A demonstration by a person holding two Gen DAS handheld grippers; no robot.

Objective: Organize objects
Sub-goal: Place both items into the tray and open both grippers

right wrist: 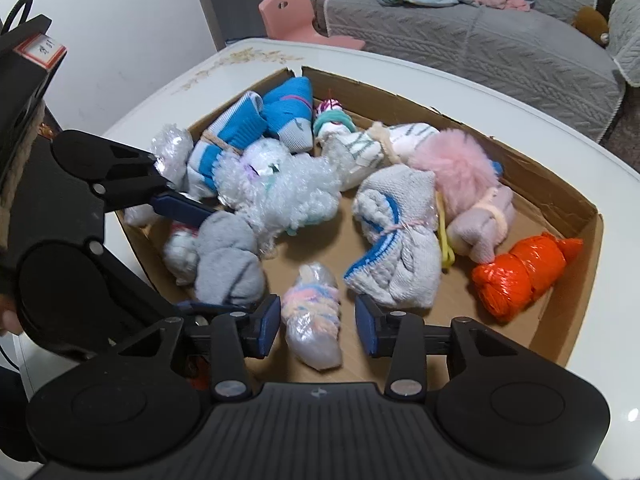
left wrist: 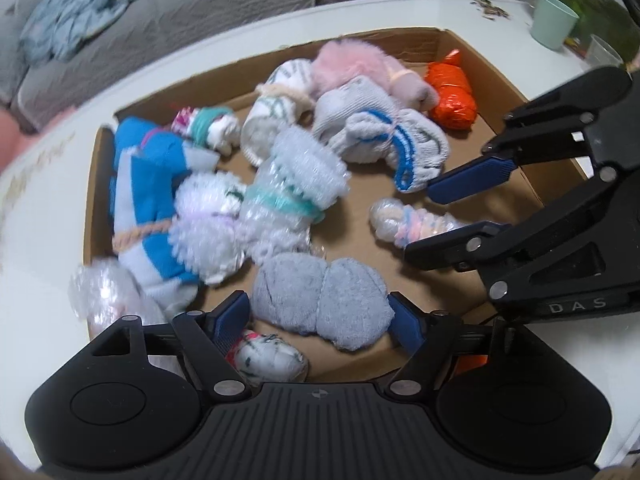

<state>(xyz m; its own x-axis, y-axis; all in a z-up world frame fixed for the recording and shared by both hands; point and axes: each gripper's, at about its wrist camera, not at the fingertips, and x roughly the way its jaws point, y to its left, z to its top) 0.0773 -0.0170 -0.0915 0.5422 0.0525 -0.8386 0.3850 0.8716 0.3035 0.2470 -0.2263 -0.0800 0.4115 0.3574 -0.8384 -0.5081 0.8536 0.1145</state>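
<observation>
**Left wrist and right wrist views: both claws standing over bundles in the cardboard tray**

Left wrist view is showing the left gripper hanging low over the near side of the cardboard tray; its blue pads are standing wide on either side of the grey fleece bundle, and whether they are pressing on it or only flanking it I cannot tell; a small white bundle with red and green marks is lying just under the left finger; the right gripper is reaching in from the right side of this view, its fingers straddling the clear-wrapped pastel yarn bundle.

Right wrist view is showing the right gripper with its pads standing moderately apart; the pastel yarn bundle is lying between them with a visible gap on each side, so nothing is being held; the left gripper is coming in from the left, one blue pad resting against the grey fleece bundle.

Elsewhere in the tray, a blue-and-white sock bundle, a fluffy white bubble-wrap bundle, a pink furry bundle, a white knit bundle with blue trim and an orange foil bundle are lying close together; the tray is sitting on a white table, with a green cup standing beyond it and a grey sofa behind.
</observation>
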